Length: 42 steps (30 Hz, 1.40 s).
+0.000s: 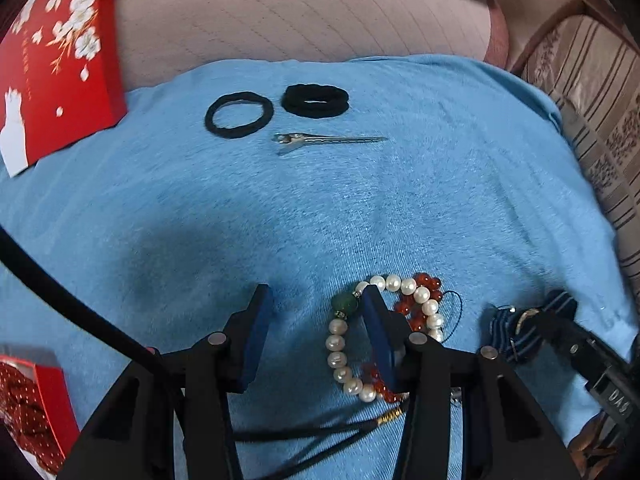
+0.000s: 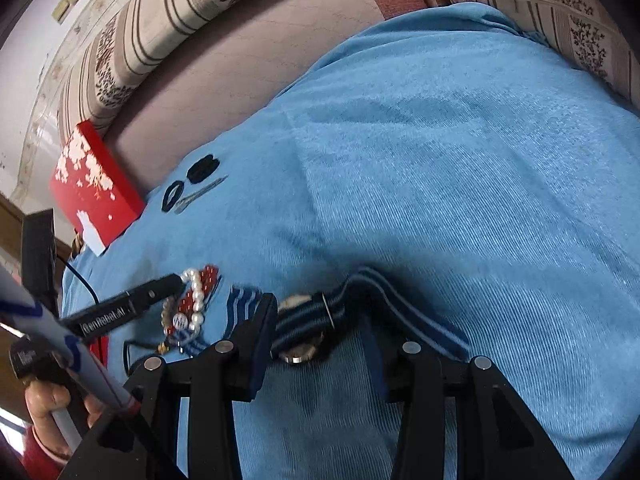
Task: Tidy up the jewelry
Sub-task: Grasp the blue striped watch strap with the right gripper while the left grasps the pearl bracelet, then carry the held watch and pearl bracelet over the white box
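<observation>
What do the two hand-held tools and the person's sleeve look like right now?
Both tools are matte black frames with round silver pivot pins and flat dark blue pads on the fingers. The left tool trails a thick black cable. In the right wrist view its side bears white lettering, too blurred to read surely. The right tool looks the same. A red sleeve cuff shows at the hand.

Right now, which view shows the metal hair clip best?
The left wrist view: the hair clip lies sharp and unobstructed on the blue cloth, just below the two black hair ties. In the right wrist view it is small, distant and hard to make out.
</observation>
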Motion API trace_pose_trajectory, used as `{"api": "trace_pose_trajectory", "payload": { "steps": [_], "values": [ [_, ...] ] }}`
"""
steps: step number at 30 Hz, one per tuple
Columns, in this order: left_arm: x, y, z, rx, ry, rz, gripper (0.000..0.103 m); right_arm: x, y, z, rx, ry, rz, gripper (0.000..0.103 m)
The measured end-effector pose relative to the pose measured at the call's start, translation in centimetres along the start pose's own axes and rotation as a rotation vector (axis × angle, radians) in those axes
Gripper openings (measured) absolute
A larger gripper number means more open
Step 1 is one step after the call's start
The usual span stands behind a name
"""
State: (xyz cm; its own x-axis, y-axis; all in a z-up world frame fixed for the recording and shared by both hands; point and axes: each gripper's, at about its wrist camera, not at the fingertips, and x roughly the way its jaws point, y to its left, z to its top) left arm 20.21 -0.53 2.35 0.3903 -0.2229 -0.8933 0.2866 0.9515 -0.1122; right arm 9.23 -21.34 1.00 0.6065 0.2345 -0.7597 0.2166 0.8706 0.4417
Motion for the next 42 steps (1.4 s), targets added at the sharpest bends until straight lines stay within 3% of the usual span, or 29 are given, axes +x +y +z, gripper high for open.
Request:
{"api": "trace_pose_trajectory", "payload": {
  "steps": [3, 4, 5, 6, 8, 13, 19, 30, 42],
  "values": [
    [0.4, -1.0, -0.3, 0.061, -0.016, 0.054, 0.037, 0.5, 0.1, 0.4, 0.000, -0.009, -0.009, 0.045],
    [0.4, -1.5, -0.6, 0.097, -0.027, 0.079, 0.034, 0.7, 0.2, 0.5, -0.003, -0.011, -0.016, 0.040],
    [0.4, -1.9, -0.7, 0.114, -0.032, 0.085, 0.023, 0.7, 0.4, 0.6, -0.011, -0.015, -0.032, 0.026],
    [0.4, -2.1, -0.7, 0.124, -0.031, 0.082, 0.012, 0.9, 0.5, 0.7, -0.023, -0.014, -0.048, 0.022],
    [0.2, -2.1, -0.6, 0.115, -0.031, 0.086, 0.011, 0.8, 0.3, 0.9, -0.017, -0.018, -0.044, 0.011],
    [-1.5, -0.3, -0.6, -0.002, -0.037, -0.039, 0.011, -0.6, 0.4, 1.7, -0.031, -0.040, -0.031, 0.002],
    [-5.7, 0.2, -1.0, -0.032, -0.091, -0.091, 0.011, -4.0, 3.1, 1.7, -0.131, -0.095, -0.026, 0.002],
    [-16.9, 1.7, -3.7, -0.052, -0.222, -0.111, 0.011, -10.8, 8.5, 0.4, -0.255, -0.161, 0.021, 0.002],
    [-27.7, 6.8, -10.7, -0.091, -0.316, -0.058, 0.011, -15.6, 17.4, -4.5, -0.424, -0.181, 0.114, 0.002]
  ]
}}
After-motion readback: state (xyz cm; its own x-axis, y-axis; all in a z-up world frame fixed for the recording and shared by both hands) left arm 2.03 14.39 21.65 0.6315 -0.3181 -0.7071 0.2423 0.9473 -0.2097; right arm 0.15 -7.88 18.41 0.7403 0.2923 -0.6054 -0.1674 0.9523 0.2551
